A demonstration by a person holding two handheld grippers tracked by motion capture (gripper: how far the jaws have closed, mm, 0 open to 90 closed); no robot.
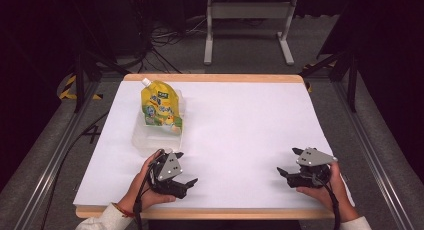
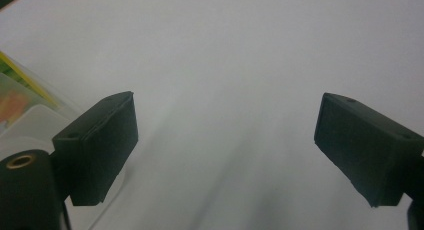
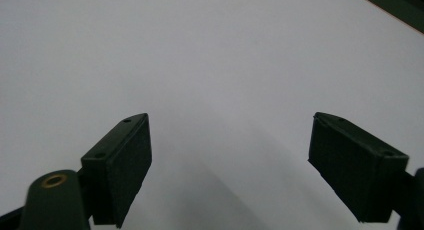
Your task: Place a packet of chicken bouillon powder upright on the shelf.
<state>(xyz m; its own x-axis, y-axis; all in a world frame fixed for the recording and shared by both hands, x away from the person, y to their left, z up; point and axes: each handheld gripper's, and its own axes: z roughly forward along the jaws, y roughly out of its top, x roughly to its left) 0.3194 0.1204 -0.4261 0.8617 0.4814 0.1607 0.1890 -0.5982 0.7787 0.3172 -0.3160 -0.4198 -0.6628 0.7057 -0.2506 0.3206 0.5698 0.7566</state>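
Two hand-held tools rest low over a white desk [image 1: 240, 125], both with jaws spread and nothing between them.

The left tool [image 1: 186, 168] sits at the near left of the desk, held by the person's left hand [image 1: 145, 187], just in front of a clear plastic container [image 1: 157, 137]; a yellow spouted pouch [image 1: 161, 107] lies on top of that container, its white cap pointing toward the far edge. In the left gripper view the left tool [image 2: 226, 150] shows bare desk between its jaws, with the container's corner [image 2: 30, 122] just beside one jaw. The right tool [image 1: 290, 162], in the right hand [image 1: 330, 190], sits at the near right, well apart from the pouch; the right gripper view shows the right tool [image 3: 230, 167] agape over plain white surface.
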